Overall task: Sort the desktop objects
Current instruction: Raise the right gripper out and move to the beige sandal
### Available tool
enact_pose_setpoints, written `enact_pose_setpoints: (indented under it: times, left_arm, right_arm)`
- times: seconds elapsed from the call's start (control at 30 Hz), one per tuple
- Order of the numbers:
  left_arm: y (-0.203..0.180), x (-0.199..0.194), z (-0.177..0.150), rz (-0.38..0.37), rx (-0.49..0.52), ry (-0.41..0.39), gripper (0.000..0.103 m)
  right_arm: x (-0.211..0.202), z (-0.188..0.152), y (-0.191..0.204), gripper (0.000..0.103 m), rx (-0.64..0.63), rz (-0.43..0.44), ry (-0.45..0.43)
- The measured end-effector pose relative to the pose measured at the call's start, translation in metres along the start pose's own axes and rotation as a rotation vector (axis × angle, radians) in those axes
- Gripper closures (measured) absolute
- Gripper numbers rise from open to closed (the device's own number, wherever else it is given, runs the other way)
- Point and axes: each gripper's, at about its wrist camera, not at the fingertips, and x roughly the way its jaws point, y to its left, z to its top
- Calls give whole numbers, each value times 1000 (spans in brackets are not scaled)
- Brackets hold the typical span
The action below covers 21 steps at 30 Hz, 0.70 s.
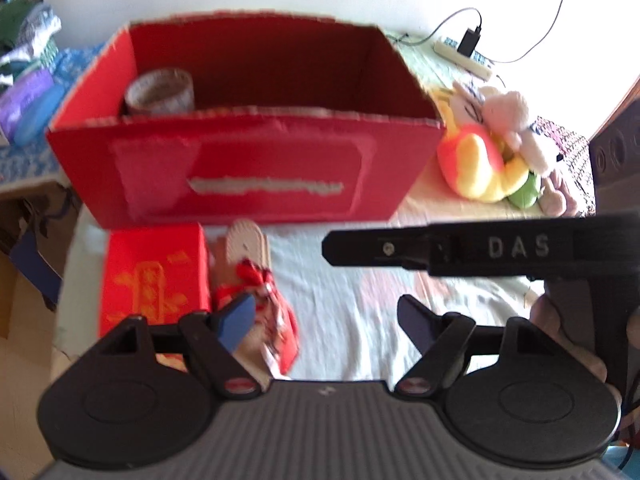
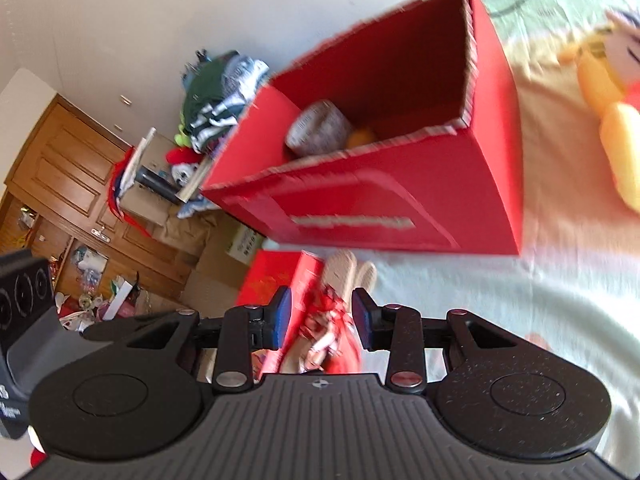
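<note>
Open red cardboard box [image 1: 248, 168] standing on a pale bedsheet [image 1: 352, 312], a patterned cup-like container [image 1: 160, 94] lying inside at its left end; from the right wrist view, something orange [image 2: 362, 138] beside that container. In front of the box, near its left corner, a small red packet with gold print [image 1: 154, 280], and just to its right a beige slipper-shaped item with a red ornament [image 1: 256, 280] — blurred, exact make unclear. Left gripper [image 1: 326, 322] spread wide, nothing between its blue pads, left pad hanging over the ornament's edge. Right gripper [image 2: 322, 318] partly closed, fingers either side of the red ornament [image 2: 324, 320] in view — contact impossible to judge through the blur. Right gripper's black body [image 1: 480, 250] crossing the left wrist view above the sheet. Plush toys [image 1: 492, 148] piled right of the box; power strip [image 1: 464, 56] at the far edge.
</note>
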Motion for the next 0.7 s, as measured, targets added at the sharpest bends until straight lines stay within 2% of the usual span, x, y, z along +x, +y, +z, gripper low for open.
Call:
enact_pose_setpoints:
  times: [0.2, 0.33, 0.53, 0.7]
  left_arm:
    - [6, 23, -8, 21, -21, 58, 23]
    - [15, 29, -8, 32, -39, 71, 23]
    - [25, 33, -6, 4, -48, 80, 21]
    - [25, 36, -6, -11, -23, 84, 15]
  right_arm:
    - [9, -8, -13, 65, 68, 7, 48]
    - [19, -12, -14, 65, 65, -6, 72]
    - [37, -13, -9, 65, 64, 2, 108]
    - [53, -10, -7, 65, 58, -10, 142]
